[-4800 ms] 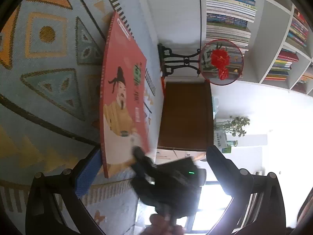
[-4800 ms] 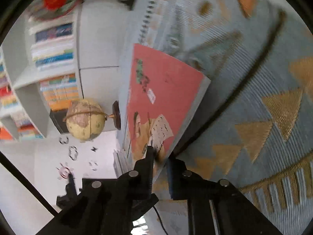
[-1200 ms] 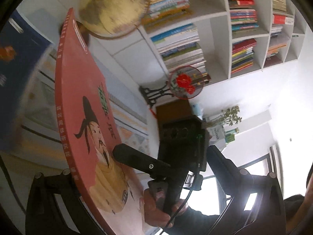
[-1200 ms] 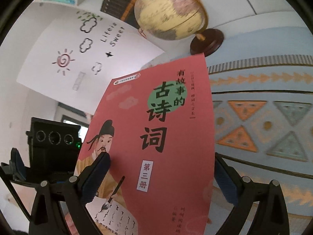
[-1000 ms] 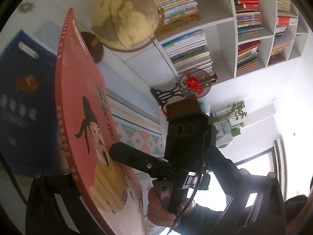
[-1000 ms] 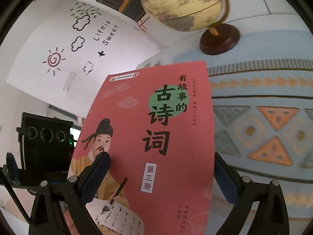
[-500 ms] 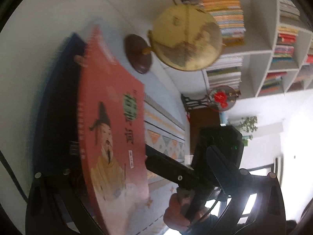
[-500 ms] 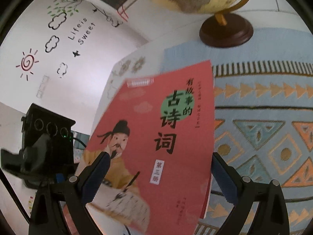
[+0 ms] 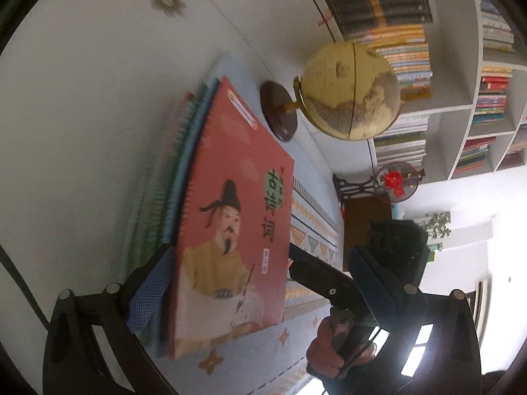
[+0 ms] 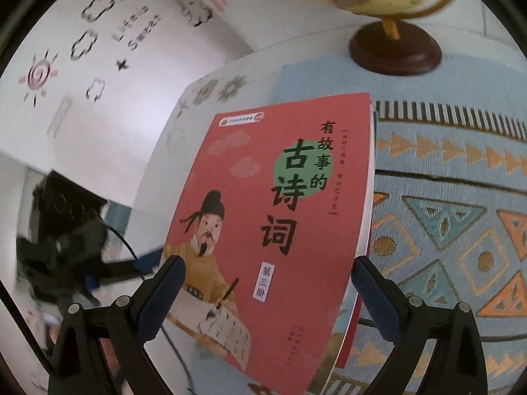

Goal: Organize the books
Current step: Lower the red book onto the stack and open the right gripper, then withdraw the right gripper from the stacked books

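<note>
Right wrist view shows your right gripper spread wide, its jaws on both sides of the red book but not pressing it — the book lies on a stack of books on the patterned cloth, near the globe. Your left gripper is released too, one pad beside the stack; I judge the placing step is almost done, and next you should square the edges gently, then withdraw.

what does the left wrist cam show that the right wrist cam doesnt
Only the left wrist view shows the bookshelves, the red ornament, the plant, the person's hand on the right gripper's handle, and the other books stacked under the red book. Only the right wrist view shows the wall decals and the red book's full title. Both show the red book, the globe and the patterned cloth.
</note>
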The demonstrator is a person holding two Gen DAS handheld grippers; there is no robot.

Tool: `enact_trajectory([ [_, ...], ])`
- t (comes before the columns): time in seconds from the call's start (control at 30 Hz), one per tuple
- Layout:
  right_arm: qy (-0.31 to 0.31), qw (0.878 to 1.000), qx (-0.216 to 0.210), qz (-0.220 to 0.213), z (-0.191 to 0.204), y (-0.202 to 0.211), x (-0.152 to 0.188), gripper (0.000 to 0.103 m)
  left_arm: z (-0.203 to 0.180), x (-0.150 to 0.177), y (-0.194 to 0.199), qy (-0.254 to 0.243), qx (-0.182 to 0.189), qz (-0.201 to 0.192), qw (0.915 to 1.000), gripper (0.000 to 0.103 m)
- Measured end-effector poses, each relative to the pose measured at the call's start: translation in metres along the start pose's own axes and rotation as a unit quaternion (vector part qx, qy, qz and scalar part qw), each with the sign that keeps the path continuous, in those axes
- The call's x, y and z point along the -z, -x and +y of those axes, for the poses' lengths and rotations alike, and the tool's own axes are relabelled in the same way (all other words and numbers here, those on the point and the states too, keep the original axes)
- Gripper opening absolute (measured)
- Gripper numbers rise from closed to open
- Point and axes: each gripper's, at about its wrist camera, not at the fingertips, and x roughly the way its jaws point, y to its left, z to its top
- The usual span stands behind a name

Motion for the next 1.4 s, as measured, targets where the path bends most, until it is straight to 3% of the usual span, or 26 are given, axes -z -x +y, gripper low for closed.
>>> enact_trajectory([
  [0.1,0.043,0.999,0.021,0.020,0.003,0.000,0.009,0.101,-0.001,0.010,0.024,-0.029,-0.071,-0.012,0.9970,0.102],
  [0.17,0.055,0.997,0.042,0.024,-0.003,0.009,0.016,0.101,-0.003,0.017,0.031,-0.057,-0.128,-0.015,0.9900,0.102],
  [0.27,0.049,0.996,0.068,-0.004,-0.020,0.035,0.023,0.101,-0.006,0.025,0.032,-0.109,-0.259,-0.019,0.9595,0.102],
  [0.33,0.040,0.992,0.114,-0.020,-0.032,0.045,0.023,0.101,-0.001,0.025,0.027,-0.135,-0.359,-0.019,0.9233,0.102],
  [0.4,0.036,0.987,0.157,-0.014,-0.043,0.044,0.019,0.101,0.003,0.023,0.022,-0.149,-0.402,-0.016,0.9036,0.102],
  [0.43,0.031,0.985,0.167,-0.009,-0.047,0.042,0.019,0.101,0.008,0.020,0.021,-0.150,-0.400,-0.015,0.9040,0.102],
  [0.6,0.011,0.978,0.210,0.006,-0.064,0.026,0.019,0.101,0.032,0.010,0.021,-0.104,-0.372,-0.011,0.9223,0.102],
  [0.73,0.004,0.978,0.207,0.027,-0.079,0.017,0.026,0.101,0.042,0.009,0.023,-0.088,-0.354,-0.007,0.9312,0.102],
  [0.83,0.048,0.973,0.226,0.028,-0.075,0.015,0.037,0.101,0.041,0.014,0.022,-0.094,-0.352,-0.003,0.9311,0.102],
  [1.0,0.103,0.978,0.172,0.058,-0.071,-0.001,0.054,0.100,0.040,0.023,0.018,-0.104,-0.354,0.000,0.9296,0.102],
  [1.1,0.138,0.973,0.176,0.055,-0.068,-0.009,0.060,0.100,0.045,0.025,0.020,-0.095,-0.345,0.000,0.9337,0.102],
  [1.27,0.156,0.974,0.153,0.058,-0.070,-0.008,0.063,0.100,0.049,0.030,0.021,-0.087,-0.343,-0.007,0.9353,0.102],
  [1.4,0.156,0.979,0.116,0.063,-0.073,-0.002,0.059,0.089,0.047,0.031,0.022,-0.091,-0.346,-0.013,0.9336,0.101],
])
